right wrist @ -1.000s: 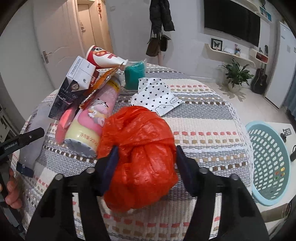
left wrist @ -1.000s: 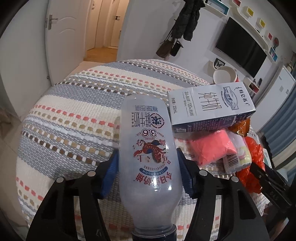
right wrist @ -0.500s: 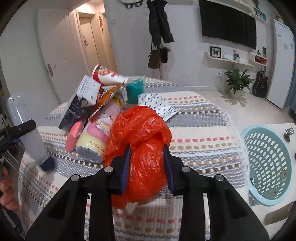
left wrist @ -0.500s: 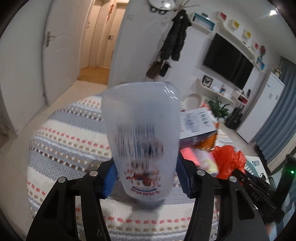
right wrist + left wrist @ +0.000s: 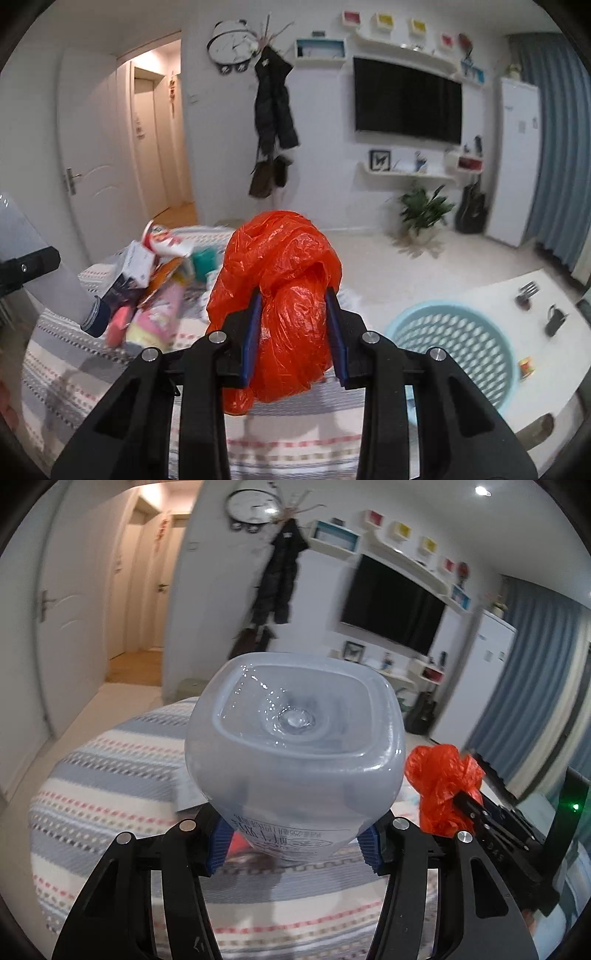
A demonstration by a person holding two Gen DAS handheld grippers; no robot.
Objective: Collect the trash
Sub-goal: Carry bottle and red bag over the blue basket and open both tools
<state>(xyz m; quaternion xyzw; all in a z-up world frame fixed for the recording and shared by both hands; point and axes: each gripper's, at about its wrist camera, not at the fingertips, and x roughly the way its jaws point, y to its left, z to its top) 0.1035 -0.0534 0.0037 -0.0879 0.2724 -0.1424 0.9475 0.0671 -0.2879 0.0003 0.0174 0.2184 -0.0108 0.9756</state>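
My left gripper (image 5: 293, 843) is shut on a translucent plastic bottle (image 5: 295, 746), held in the air with its square base toward the camera and its cap end down. My right gripper (image 5: 294, 334) is shut on a crumpled orange plastic bag (image 5: 284, 295), lifted above the striped tablecloth (image 5: 92, 354). From the left wrist view the orange bag (image 5: 441, 782) and the right gripper (image 5: 469, 805) show at the right. From the right wrist view the bottle (image 5: 48, 273) hangs at the left, dark cap lowest. A heap of other trash (image 5: 155, 295) lies on the cloth.
A light blue perforated basket (image 5: 458, 347) stands on the floor right of the table. The heap includes a dark carton (image 5: 129, 273), a red-and-white paper cup (image 5: 162, 240) and a pink canister (image 5: 155, 321). Small items lie on a white mat (image 5: 535, 295) beyond the basket.
Both grippers have risen off the table with their loads. The bottle tipped from lying flat to cap-down. The right jaws closed from loosely around the orange bag to squeezing it.
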